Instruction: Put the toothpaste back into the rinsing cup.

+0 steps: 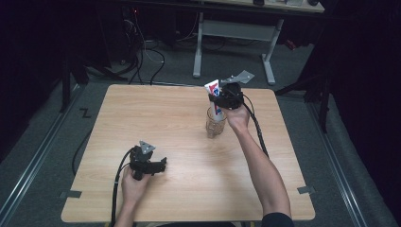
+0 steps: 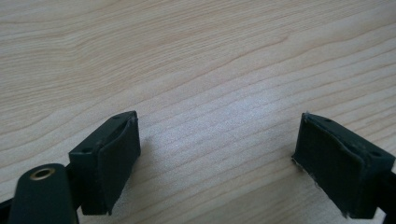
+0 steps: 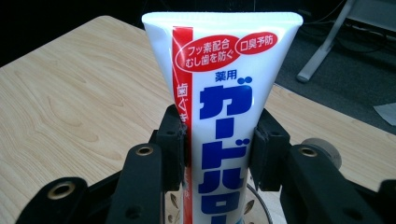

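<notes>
Over the far middle of the desk (image 1: pixel 142 113), your right tool (image 1: pixel 226 98) is clamped on the toothpaste tube (image 3: pixel 224 93), standing in the glass (image 1: pixel 215 125). Keep it upright; release gently. Your left tool (image 1: pixel 150 165) rests near-left, jaws apart.

Between your right claw's (image 3: pixel 219 154) black jaws: toothpaste tube (image 3: pixel 224 112), white, red side stripe, red label ovals, blue lettering | under that claw: clear glass (image 1: pixel 215 124) with faint pattern | below your left claw (image 2: pixel 219 158), black jaws: table (image 2: pixel 196 60), pale wood, wavy grain | beyond table: grey floor (image 1: pixel 179 66), white desk legs (image 1: pixel 197 47)
</notes>
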